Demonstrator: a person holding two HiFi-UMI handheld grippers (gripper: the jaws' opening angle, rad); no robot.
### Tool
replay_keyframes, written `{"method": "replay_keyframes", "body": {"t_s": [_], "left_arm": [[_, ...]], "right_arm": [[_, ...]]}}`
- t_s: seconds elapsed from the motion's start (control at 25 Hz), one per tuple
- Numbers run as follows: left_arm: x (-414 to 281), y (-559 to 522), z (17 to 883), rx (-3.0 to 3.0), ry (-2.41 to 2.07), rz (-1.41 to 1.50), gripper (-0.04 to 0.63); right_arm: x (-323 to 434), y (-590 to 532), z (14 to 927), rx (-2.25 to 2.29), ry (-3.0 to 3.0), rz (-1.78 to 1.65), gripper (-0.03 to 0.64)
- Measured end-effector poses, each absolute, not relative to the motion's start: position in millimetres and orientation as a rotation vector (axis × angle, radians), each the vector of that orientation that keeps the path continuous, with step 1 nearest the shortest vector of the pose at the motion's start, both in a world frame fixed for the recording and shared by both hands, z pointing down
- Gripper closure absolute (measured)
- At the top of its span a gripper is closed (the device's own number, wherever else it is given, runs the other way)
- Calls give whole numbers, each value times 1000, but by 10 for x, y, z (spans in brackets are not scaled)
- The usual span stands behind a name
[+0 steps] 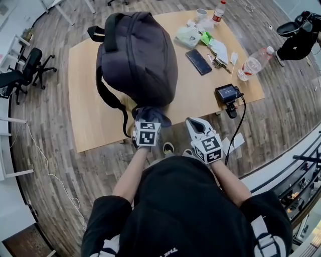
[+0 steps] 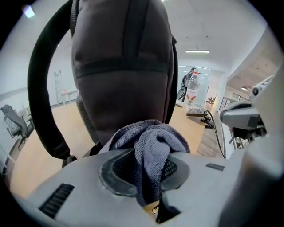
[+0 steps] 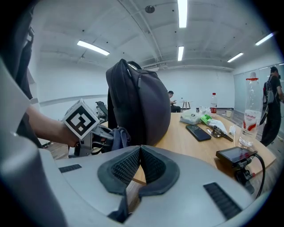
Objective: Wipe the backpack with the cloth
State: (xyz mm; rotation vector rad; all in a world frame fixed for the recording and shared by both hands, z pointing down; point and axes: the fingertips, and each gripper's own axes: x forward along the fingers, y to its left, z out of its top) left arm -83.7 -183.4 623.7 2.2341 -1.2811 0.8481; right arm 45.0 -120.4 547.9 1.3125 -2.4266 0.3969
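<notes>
L gripper [image 2: 144, 173] is nearest, clamped on a grey-blue knit cloth [image 2: 153, 144] — the fabric is bunched btwn the pads and spills up over the tips. In the head view the bundle sits at the near, lower end of the backpack [image 1: 138, 57], right up against it. Actual contact can't be confirmed. R gripper [image 3: 140, 165] is just beside it on the right, jaws pressed fully together w/ nothing btwn them. It hangs over the near edge of the wooden table [image 1: 85, 110], clear of the bag.

The backpack is dark grey and stands upright on the table's left-centre. A shoulder strap [image 1: 106, 93] loops down its left side.

Further right, a small monitor on a mount [image 1: 227, 93] sits at the near right edge w/ a cable running off it. Past that are a black phone [image 1: 198, 61] and a clear plastic bottle w/ red label [image 1: 255, 63]. At the far end are green-and-white packets [image 1: 198, 35] and a second bottle [image 1: 218, 11]. Off the table, far left — a black office chair [image 1: 25, 70].
</notes>
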Motion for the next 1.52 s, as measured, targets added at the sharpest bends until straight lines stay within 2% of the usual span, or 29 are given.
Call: {"method": "replay_keyframes", "body": {"t_s": [0.4, 0.72, 1.04, 1.2, 1.52], "left_arm": [[-910, -1984, 4788, 2457, -1402, 553, 508], [-761, -1989, 3865, 2645, -1435, 464, 508], [-791, -2258, 2857, 2742, -1453, 139, 508], [-812, -2402, 2704, 2731, -1492, 100, 508], [-744, -2195, 2944, 2733, -1538, 102, 508]], "right_arm": [[205, -1234, 5483, 1255, -2461, 384, 607], [115, -1261, 5462, 1243, -2470, 378, 607], [47, -1299, 5459, 1224, -2476, 358, 607], [38, -1274, 5476, 1224, -2475, 366, 607], [123, -1224, 5613, 1216, -2438, 405, 607]]}}
